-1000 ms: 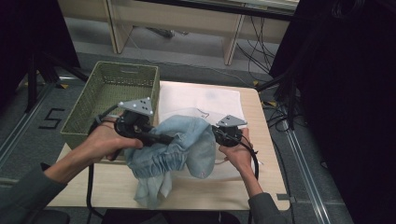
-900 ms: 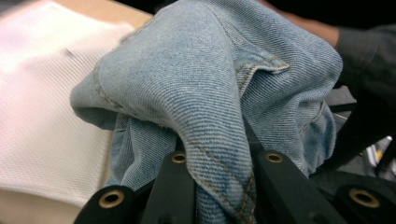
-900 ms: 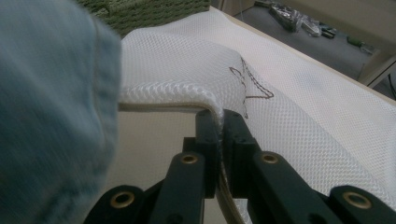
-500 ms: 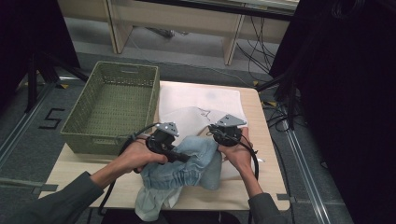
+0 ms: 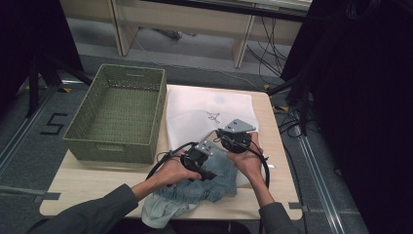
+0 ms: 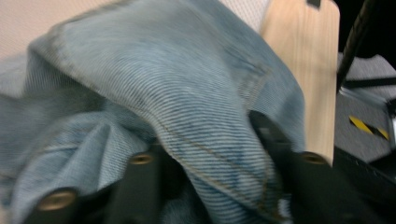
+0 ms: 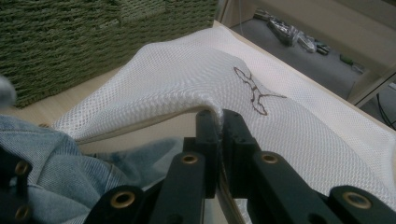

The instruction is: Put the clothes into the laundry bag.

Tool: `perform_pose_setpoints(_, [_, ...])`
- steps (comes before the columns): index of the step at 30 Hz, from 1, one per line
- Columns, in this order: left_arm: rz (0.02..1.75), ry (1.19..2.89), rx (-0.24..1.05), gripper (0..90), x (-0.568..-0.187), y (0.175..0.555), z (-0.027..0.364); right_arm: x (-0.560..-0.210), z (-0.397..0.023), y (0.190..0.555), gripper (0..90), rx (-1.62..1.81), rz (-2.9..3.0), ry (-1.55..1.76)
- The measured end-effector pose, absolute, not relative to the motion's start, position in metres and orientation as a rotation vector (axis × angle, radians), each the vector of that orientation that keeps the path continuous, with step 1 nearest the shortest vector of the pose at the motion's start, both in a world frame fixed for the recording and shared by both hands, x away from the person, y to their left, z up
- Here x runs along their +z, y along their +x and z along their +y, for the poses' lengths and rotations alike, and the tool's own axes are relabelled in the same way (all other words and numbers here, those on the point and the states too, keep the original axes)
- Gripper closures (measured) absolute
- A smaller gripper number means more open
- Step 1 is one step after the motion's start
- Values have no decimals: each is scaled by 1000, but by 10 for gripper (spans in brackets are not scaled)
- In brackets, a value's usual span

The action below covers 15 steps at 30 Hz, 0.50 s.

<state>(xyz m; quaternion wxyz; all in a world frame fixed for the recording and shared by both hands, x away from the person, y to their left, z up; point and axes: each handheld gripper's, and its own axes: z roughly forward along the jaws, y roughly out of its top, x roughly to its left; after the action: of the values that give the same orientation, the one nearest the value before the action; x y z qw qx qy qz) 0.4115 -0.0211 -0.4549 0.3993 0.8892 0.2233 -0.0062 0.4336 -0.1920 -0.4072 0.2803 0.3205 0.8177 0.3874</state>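
Observation:
A blue denim garment (image 5: 195, 192) lies bunched at the table's front, partly under the lifted edge of a white mesh bag (image 5: 204, 109) with a small dark drawing. My left gripper (image 5: 210, 175) rests low on the denim. Its jaws have just been opening, and a thick denim fold (image 6: 196, 93) still lies loosely between them, around my left gripper (image 6: 205, 140). My right gripper (image 7: 218, 116) is shut on the edge of the mesh bag (image 7: 196, 70) and holds it raised off the table, with denim (image 7: 56, 163) beneath. In the high view the right gripper (image 5: 229, 146) sits just right of the left.
A green woven basket (image 5: 117, 146) stands hollow at the table's left, close to the bag. Bare wooden table (image 5: 97, 180) shows in front of the basket. The table's right edge (image 6: 317, 70) is close to the denim. Cables trail from both grippers.
My left hand has come down and to the right with the denim, from beside the basket to right next to the right gripper. The denim now lies lower. The right hand has stayed put.

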Motion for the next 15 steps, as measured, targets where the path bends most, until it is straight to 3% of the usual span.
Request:
perform_pose_setpoints(1, [577, 2235, -27, 496, -453, 411, -20, -407, -192, 434, 868, 1039, 2192, 859])
perform_pose_setpoints(2, [597, 2194, -46, 393, -446, 413, -14, -408, -192, 434, 866, 1049, 2190, 869])
perform_pose_setpoints(6, [595, 2182, -38, 269, -433, 414, -5, -407, -192, 434, 863, 1047, 2192, 870])
perform_pose_setpoints(12, [582, 2087, 52, 222, -403, 423, 15, -406, -193, 434, 862, 1048, 2193, 861])
perform_pose_setpoints(15, [613, 2077, 187, 249, -397, 442, 26, -406, -193, 434, 861, 1049, 2192, 861])
